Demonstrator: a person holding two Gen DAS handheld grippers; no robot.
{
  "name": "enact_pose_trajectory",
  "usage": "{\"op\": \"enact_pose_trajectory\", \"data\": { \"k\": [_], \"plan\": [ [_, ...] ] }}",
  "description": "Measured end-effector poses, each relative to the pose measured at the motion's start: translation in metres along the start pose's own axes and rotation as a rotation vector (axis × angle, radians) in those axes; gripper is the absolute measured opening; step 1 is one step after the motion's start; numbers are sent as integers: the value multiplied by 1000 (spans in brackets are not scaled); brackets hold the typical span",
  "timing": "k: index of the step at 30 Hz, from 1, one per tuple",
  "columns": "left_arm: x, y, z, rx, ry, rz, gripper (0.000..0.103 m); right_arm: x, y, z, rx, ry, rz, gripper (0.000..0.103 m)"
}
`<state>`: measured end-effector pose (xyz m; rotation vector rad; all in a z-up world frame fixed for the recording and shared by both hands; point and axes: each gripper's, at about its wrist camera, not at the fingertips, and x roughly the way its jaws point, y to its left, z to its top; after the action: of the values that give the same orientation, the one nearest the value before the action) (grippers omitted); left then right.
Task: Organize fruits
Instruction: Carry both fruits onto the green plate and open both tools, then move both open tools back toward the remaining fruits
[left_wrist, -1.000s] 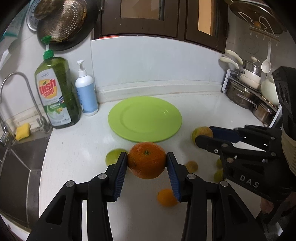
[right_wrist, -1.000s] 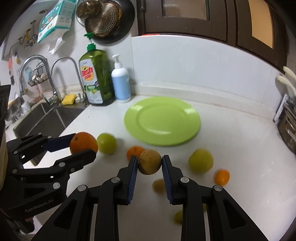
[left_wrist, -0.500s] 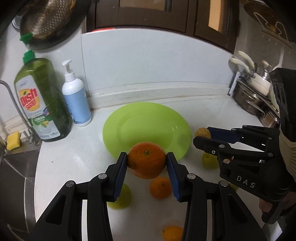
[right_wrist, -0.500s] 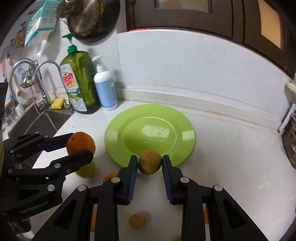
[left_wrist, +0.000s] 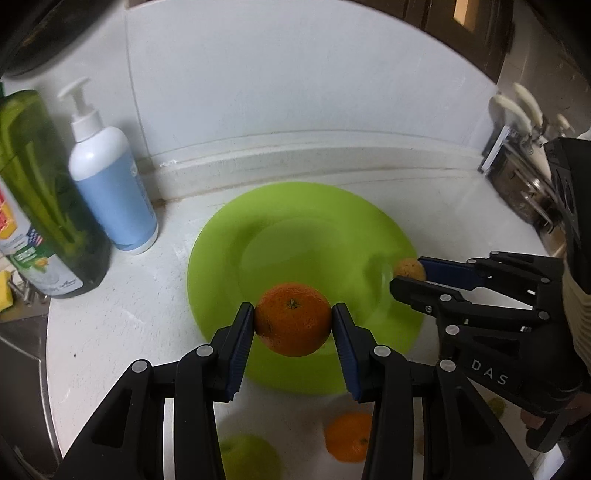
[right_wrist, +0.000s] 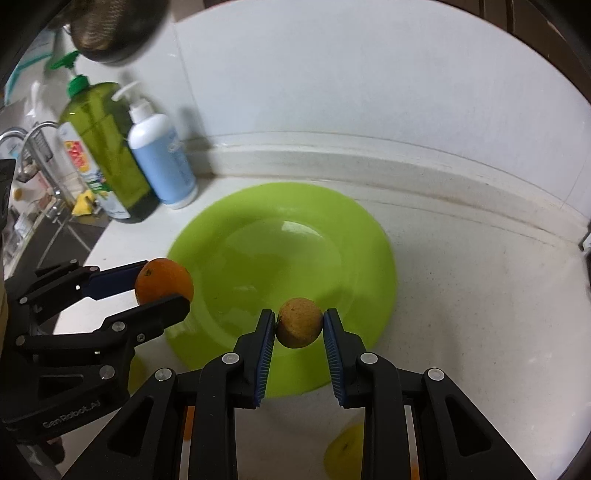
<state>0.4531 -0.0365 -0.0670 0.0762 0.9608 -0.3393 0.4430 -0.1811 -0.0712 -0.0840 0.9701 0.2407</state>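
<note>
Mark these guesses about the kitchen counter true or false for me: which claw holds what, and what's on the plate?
1. The left claw grips an orange. True.
2. The right claw is empty. False: it grips a small brownish-yellow fruit.
3. The green plate already has fruit lying on it. False: nothing lies on it.
4. A green dish soap bottle and a blue pump bottle stand beside the plate. True.

Bottles left of plate
</note>
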Motion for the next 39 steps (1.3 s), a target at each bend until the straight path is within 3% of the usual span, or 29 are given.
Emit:
{"op": "enact_pose_trajectory", "data": {
  "k": [9, 18, 26, 34, 39],
  "plan": [
    [32, 4, 13, 22, 66, 23, 42, 29, -6, 9, 22, 76, -2, 28],
    [39, 10, 13, 6, 86, 22, 46, 29, -6, 8, 31, 72, -7, 30],
    [8, 10, 10, -21, 22, 37, 60, 7, -3, 4, 35, 30, -12, 32],
    [-45, 3, -1, -50, -74, 86, 76, -41, 2, -6, 40, -64, -7, 32],
    [-83, -10, -17, -35, -141, 114, 85, -73, 10, -18, 32, -121, -12, 39]
  ]
}}
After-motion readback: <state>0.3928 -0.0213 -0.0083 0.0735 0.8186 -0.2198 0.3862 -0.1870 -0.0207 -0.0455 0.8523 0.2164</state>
